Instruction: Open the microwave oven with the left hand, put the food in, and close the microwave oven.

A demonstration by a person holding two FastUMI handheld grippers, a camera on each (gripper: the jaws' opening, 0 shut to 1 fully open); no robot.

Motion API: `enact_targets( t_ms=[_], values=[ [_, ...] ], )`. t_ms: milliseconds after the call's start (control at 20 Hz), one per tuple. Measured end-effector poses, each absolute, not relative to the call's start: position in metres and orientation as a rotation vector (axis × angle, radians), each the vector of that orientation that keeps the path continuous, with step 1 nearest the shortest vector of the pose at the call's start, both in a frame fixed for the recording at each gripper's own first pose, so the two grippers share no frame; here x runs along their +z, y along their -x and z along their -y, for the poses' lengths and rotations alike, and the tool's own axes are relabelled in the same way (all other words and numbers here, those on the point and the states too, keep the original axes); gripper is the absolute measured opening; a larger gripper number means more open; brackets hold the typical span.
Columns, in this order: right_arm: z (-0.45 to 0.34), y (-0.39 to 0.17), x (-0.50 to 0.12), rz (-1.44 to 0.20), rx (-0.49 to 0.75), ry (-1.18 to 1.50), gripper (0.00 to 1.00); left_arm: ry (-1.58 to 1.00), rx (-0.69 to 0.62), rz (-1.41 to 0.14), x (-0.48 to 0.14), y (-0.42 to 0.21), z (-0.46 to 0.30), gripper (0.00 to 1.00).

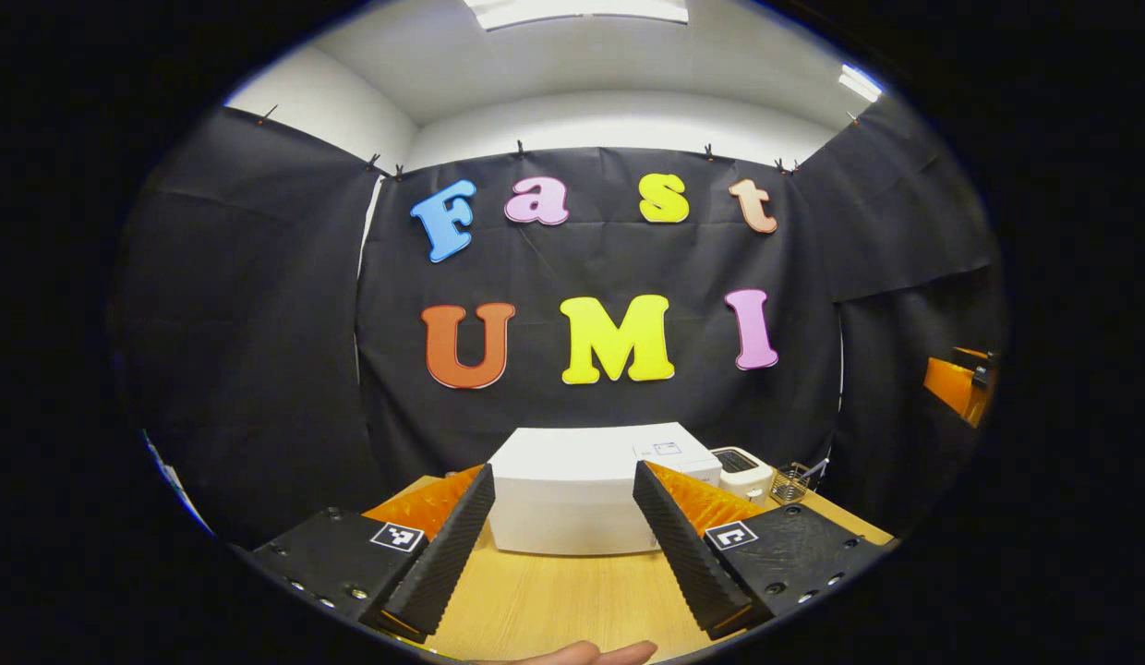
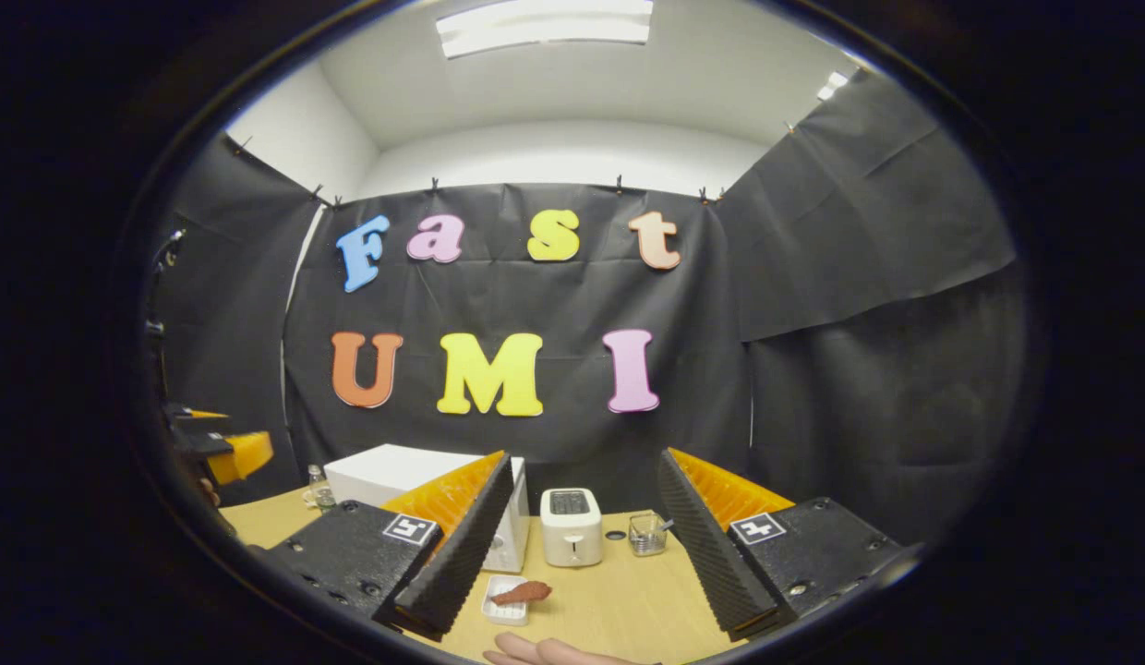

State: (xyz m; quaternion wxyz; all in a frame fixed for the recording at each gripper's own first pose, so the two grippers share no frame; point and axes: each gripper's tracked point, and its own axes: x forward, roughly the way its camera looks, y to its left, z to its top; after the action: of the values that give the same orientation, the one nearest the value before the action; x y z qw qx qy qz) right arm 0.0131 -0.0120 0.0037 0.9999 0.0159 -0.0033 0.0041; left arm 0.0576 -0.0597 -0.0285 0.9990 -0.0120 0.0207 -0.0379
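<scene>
Left gripper (image 1: pixel 563 517) jaws wide apart, holding nothing, aimed at white microwave (image 1: pixel 582 499) on wooden table (image 1: pixel 554 600). Right gripper (image 2: pixel 582 526) likewise spread, unloaded; food (image 2: pixel 524 592) on small white tray (image 2: pixel 504 602) between microwave and toaster (image 2: pixel 572 526)

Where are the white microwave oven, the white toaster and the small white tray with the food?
white microwave oven (image 1: pixel 572 503): left gripper view, front face.
white toaster (image 2: pixel 572 531): right gripper view, front side.
small white tray (image 2: pixel 500 608): right gripper view, bare left part.
</scene>
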Motion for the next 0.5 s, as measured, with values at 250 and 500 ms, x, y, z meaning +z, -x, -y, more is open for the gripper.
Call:
enact_targets(
  t_ms=[250,500],
  values=[
    [0.014,-0.015,-0.004,-0.004,0.027,-0.047,1.00,0.044,-0.117,-0.082,-0.066,-0.103,0.095,0.95],
    [0.016,-0.020,-0.008,-0.010,0.044,-0.044,1.00,0.020,-0.142,-0.103,-0.109,-0.145,0.127,0.95]
  ],
)
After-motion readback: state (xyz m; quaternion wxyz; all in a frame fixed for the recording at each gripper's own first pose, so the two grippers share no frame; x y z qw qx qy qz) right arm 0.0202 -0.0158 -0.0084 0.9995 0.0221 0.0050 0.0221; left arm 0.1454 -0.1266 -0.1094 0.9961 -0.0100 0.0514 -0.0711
